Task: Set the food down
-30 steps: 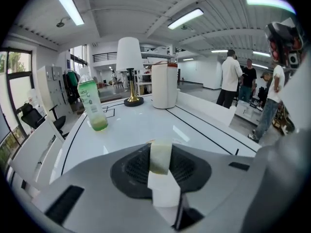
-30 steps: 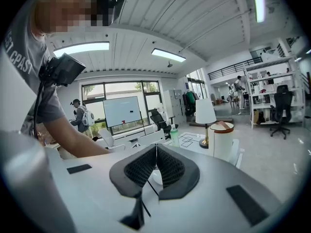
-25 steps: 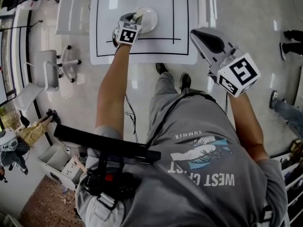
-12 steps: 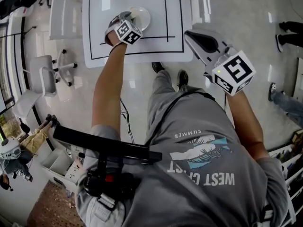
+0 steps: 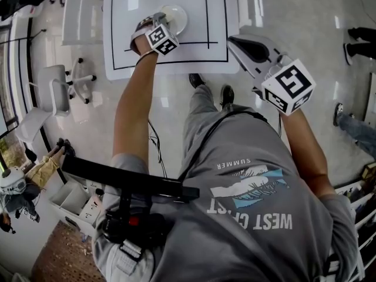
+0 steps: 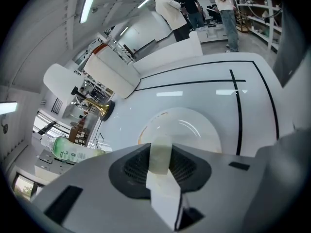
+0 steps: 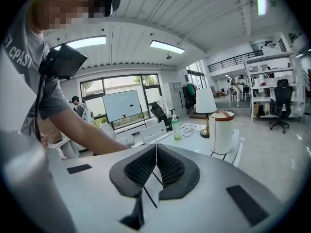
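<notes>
Food slice (image 6: 159, 152) btwn L gripper (image 6: 161, 166) jaws, near plate (image 6: 194, 127)

The counter (image 5: 194, 4) is white, ruled with thin black lines. The plate (image 6: 194, 125) is white with a thin orange edge. The food (image 6: 163, 178) is pale cream, faintly green at its tip. The left hand-held gripper (image 6: 160, 164) and right hand-held gripper (image 7: 155, 166) are light grey with black ribbed pads (image 6: 133, 166); the left cube (image 5: 161, 38) and right cube (image 5: 288, 86) bear black-and-white square markers. The bottle (image 6: 73, 149) has a green label; the shirt (image 5: 252, 157) is grey
</notes>
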Demonstrator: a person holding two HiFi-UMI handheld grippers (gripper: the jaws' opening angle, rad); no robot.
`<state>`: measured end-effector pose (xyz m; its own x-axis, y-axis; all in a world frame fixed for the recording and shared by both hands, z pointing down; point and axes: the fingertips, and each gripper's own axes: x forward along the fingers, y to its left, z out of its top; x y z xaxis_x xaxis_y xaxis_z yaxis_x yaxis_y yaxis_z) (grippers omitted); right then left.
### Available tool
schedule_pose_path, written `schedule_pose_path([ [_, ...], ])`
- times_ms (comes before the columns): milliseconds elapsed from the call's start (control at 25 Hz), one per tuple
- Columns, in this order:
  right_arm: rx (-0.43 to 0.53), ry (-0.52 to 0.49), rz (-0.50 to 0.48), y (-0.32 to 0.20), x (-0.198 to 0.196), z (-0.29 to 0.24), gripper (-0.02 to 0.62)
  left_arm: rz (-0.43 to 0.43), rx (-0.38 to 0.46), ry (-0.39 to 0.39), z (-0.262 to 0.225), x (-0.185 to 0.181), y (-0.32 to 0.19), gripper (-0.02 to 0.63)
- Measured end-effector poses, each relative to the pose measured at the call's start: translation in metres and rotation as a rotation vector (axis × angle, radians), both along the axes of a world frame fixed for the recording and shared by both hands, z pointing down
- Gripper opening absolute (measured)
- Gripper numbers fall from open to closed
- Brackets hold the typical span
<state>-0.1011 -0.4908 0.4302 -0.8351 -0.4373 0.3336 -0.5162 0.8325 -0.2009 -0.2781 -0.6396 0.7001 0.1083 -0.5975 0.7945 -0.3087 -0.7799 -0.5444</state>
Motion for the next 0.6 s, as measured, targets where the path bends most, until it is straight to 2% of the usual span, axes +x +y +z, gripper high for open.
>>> schedule_pose_path([
  [240, -0.003, 0.001, -0.007, 0.003, 0.002, -0.001, 0.008, -0.015, -0.056, 0.051, 0.003, 0.008, 0.014, 0.094],
  [480, -0.002, 0.003, -0.006, 0.008, 0.009, -0.002, 0.007, -0.039, -0.161, 0.082, 0.009, 0.02, 0.026, 0.161],
  [600, 0.005, -0.005, -0.009, 0.01, 0.013, -0.005, 0.008, -0.07, -0.192, 0.123, 0.006, 0.026, 0.03, 0.169],
])
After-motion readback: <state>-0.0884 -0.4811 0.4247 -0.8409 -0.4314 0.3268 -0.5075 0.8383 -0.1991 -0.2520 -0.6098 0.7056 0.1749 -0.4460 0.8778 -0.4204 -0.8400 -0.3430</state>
